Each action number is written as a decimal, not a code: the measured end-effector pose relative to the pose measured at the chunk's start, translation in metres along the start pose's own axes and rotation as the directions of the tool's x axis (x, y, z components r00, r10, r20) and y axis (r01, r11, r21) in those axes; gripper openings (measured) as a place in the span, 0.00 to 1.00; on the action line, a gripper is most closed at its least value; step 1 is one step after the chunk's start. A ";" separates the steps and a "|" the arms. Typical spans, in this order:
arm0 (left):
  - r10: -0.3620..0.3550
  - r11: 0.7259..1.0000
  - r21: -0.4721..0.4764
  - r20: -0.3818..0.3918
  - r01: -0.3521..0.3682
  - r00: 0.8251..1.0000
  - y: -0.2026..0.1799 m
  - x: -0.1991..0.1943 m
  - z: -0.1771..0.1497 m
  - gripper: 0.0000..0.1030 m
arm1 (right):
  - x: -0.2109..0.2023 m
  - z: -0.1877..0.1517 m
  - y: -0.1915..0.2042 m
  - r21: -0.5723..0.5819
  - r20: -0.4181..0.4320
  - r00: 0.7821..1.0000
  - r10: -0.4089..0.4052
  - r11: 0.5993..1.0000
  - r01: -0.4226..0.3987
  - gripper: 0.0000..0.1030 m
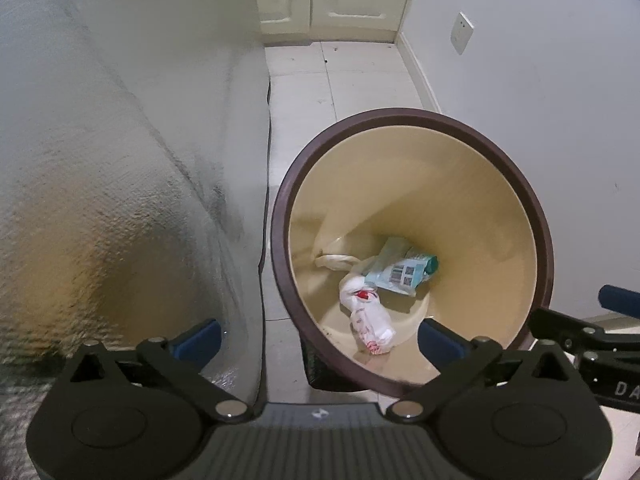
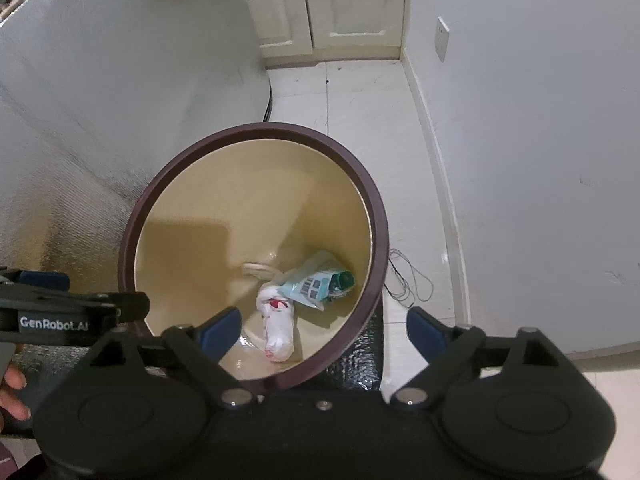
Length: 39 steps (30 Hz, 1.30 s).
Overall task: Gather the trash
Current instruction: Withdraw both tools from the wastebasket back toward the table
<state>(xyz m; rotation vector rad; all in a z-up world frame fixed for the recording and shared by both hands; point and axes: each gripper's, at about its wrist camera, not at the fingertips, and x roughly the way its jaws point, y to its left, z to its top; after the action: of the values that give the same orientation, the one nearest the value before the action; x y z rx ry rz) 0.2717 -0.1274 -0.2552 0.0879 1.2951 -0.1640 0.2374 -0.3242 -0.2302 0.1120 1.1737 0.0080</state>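
Note:
A round bin with a dark brown rim point(image 1: 280, 216) and cream inside stands on the floor; it also shows in the right wrist view point(image 2: 380, 216). At its bottom lie a crumpled white-and-red wrapper point(image 1: 370, 320) point(image 2: 278, 330), a pale blue packet with barcodes point(image 1: 402, 270) point(image 2: 316, 282) and a white twisted piece point(image 1: 336, 261) point(image 2: 258, 268). My left gripper point(image 1: 318, 340) is open and empty, above the bin's near-left rim. My right gripper point(image 2: 324, 334) is open and empty, above the bin's near-right rim. Each gripper shows at the edge of the other's view.
A silver foil-covered surface point(image 1: 100, 160) point(image 2: 100, 100) rises left of the bin. A white wall point(image 1: 540, 80) with a socket point(image 1: 462, 32) stands to the right. Cream cabinets point(image 2: 320, 8) stand at the far end of the tiled floor point(image 2: 360, 96). A thin wire point(image 2: 408, 280) lies beside the bin.

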 end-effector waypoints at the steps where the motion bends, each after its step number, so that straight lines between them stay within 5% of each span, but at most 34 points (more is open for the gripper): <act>1: 0.005 1.000 0.004 0.006 -0.005 1.000 0.000 -0.003 -0.002 1.00 | -0.002 -0.002 0.000 -0.002 0.007 1.000 0.003 1.000 -0.003 0.93; 6: -0.006 1.000 0.003 0.033 0.006 0.999 0.002 -0.018 -0.014 1.00 | -0.014 -0.015 -0.005 0.014 0.039 0.999 -0.009 1.000 0.008 1.00; 21: -0.033 0.999 0.040 0.200 0.025 0.979 0.000 -0.095 -0.055 1.00 | -0.082 -0.049 -0.009 0.051 0.200 0.978 -0.053 0.998 0.044 1.00; 31: -0.098 0.992 0.103 0.352 0.065 0.931 -0.006 -0.163 -0.081 1.00 | -0.152 -0.072 -0.007 0.055 0.359 0.930 -0.074 0.997 0.058 1.00; 39: -0.125 0.991 0.108 0.485 0.082 0.866 -0.004 -0.212 -0.095 1.00 | -0.200 -0.084 0.002 0.034 0.479 0.874 -0.077 0.997 0.069 1.00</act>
<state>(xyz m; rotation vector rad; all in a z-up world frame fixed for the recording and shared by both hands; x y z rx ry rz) 0.1248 -0.1011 -0.0769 0.0437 0.7810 -0.3127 0.0828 -0.3286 -0.0779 0.0767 0.6772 -0.0921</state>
